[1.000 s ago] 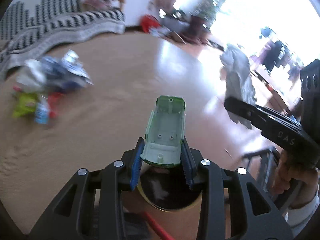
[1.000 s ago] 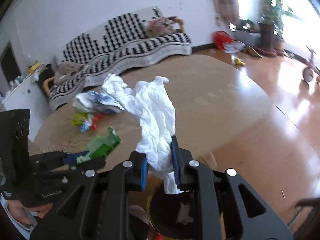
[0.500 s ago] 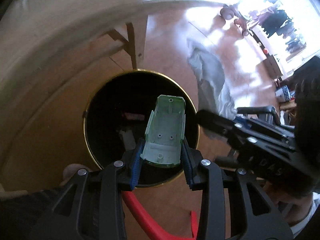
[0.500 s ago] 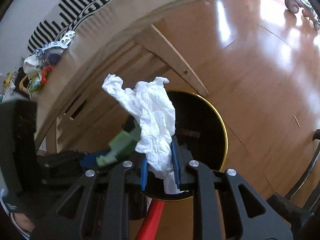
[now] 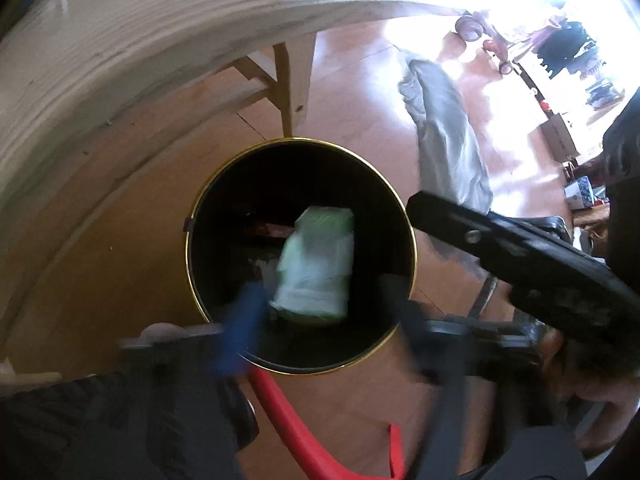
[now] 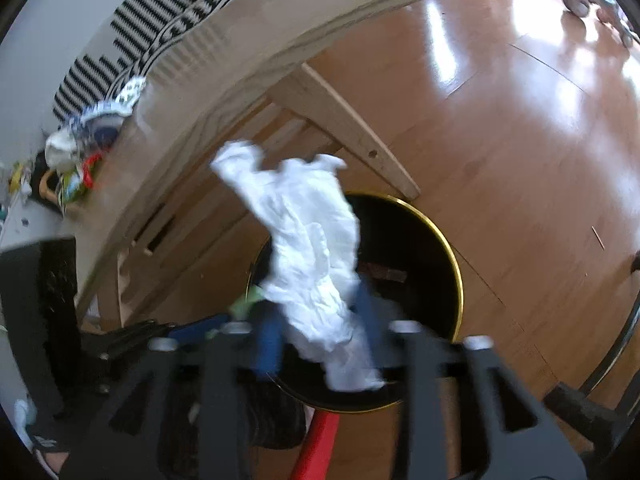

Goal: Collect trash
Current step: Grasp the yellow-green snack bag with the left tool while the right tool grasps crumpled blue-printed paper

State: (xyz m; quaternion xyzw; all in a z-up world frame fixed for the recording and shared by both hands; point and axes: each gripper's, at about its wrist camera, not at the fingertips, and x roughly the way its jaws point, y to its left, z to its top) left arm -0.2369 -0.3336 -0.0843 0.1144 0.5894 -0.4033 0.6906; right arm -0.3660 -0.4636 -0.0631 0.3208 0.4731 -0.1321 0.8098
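A: Status on the trash run?

B: Drop step. Both grippers sit over the black bin (image 5: 300, 184) with the gold rim, which is on the floor just beside the tabletop (image 5: 120, 32). Left gripper (image 5: 316, 312): jaws opening, spread wide. The green plastic piece (image 5: 316, 264) is clear of the pads and blurred inside the bin mouth, so it reads as falling in.

A: Right side?

B: Right gripper (image 6: 320, 336): jaws opening too, blurred. The white crumpled tissue (image 6: 308, 256) is between them, its lower end hanging over the bin opening. Pads look off it, but can't tell 100% if a fold clings to one pad.

A: So both released?

B: Left yes. Right looks let go, and the tissue looks not yet in the bin.

A: Next move?

B: My read: check the tissue actually drops. It's light and crumpled, and may snag on a pad, so hold over the opening until it clears. Then lift both grippers and go back to the tabletop; there's more litter (image 6: 92, 128) at its far edge, wrappers and bits of red and green. Task is partway, not done.

A: Risks?

B: The tissue could drift past the rim onto the floor. The red strip (image 5: 288, 412) near the bin is close to the grippers.
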